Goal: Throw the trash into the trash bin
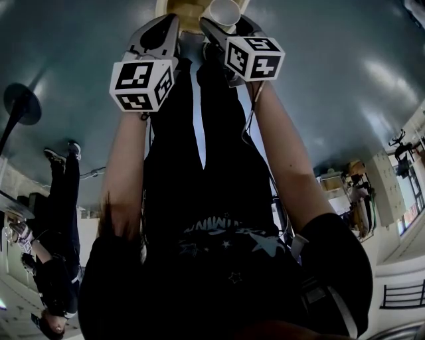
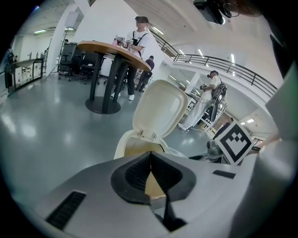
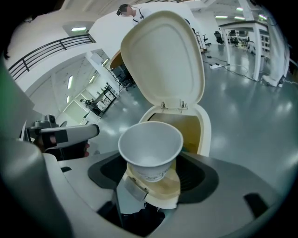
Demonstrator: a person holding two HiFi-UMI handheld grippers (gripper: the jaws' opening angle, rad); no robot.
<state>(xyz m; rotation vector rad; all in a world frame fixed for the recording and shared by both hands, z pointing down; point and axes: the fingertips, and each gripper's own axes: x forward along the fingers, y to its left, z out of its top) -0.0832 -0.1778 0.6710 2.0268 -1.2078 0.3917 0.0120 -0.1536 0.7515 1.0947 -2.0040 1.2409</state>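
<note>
Paper cup (image 3: 151, 148): white and thin-walled, a tapered cone with a rolled rim and faint print low on its side, its mouth tipped toward the camera in the right gripper view. It hangs just above the open mouth of the trash bin (image 3: 205, 132). Under it lies a cream curved piece (image 3: 163, 190) with a grey tab; I cannot tell what it is.

In the head view, the left gripper (image 1: 175, 20) comes first from the left, a smooth pale-grey shell carrying a matte black-and-white marker cube (image 1: 143, 83). Its dark ribbed pads (image 2: 135, 175) are pressed together tip to tip, and the small wedge below the tips shows only the bin's tan inside. Next comes the cup (image 1: 224, 10), cut off by the top edge. The jaws of the right gripper (image 3: 153, 163) stand wide and pinch it from both sides. That gripper's own cube (image 1: 255, 56) sits just to the right.

The bin is smooth cream plastic with rounded corners. Its domed lid (image 3: 163, 60) stands upright on two small hinges. Its base is hidden behind the gripper bodies in both gripper views, and the head view cuts off most of it. It stands on a glossy blue-grey floor (image 1: 345, 80) that mirrors the ceiling lights. At the far left of the left gripper view is a round wooden table (image 2: 111, 50) on dark legs.
</note>
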